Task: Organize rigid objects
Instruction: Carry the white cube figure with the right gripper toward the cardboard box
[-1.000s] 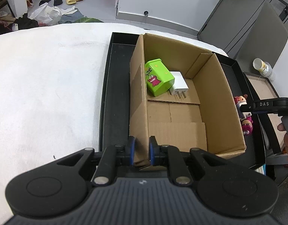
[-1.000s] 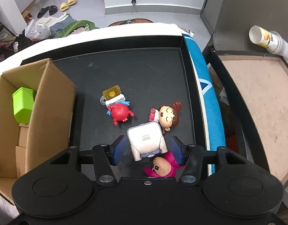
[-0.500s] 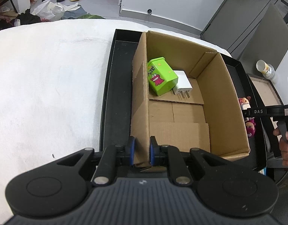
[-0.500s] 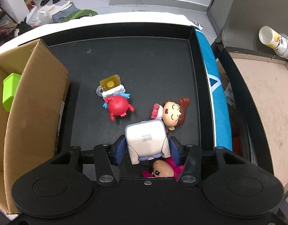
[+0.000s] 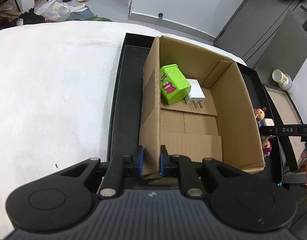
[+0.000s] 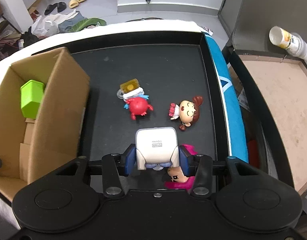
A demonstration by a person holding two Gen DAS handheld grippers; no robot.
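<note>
My left gripper (image 5: 150,163) is shut on the near left wall of the open cardboard box (image 5: 151,108), which stands in a black tray (image 5: 121,100). Inside the box lie a green toy box (image 5: 174,84) and a white plug adapter (image 5: 195,94). My right gripper (image 6: 156,158) is shut on a white toy figure (image 6: 156,145), base toward the camera, held above the tray floor (image 6: 153,70). Below it lie a red crab toy (image 6: 138,106), a brown-haired girl figure (image 6: 186,112) and a pink figure (image 6: 178,179), partly hidden by the gripper.
The tray sits on a white cloth-covered table (image 5: 53,90). A blue strip (image 6: 227,100) runs along the tray's right edge. Right of it is a brown board (image 6: 277,110) with a paper cup (image 6: 285,40). The right gripper's arm also shows in the left wrist view (image 5: 287,130).
My right gripper closed on the white figure and lifted it off the tray, uncovering the pink figure beneath. The left gripper kept its hold on the box wall.
</note>
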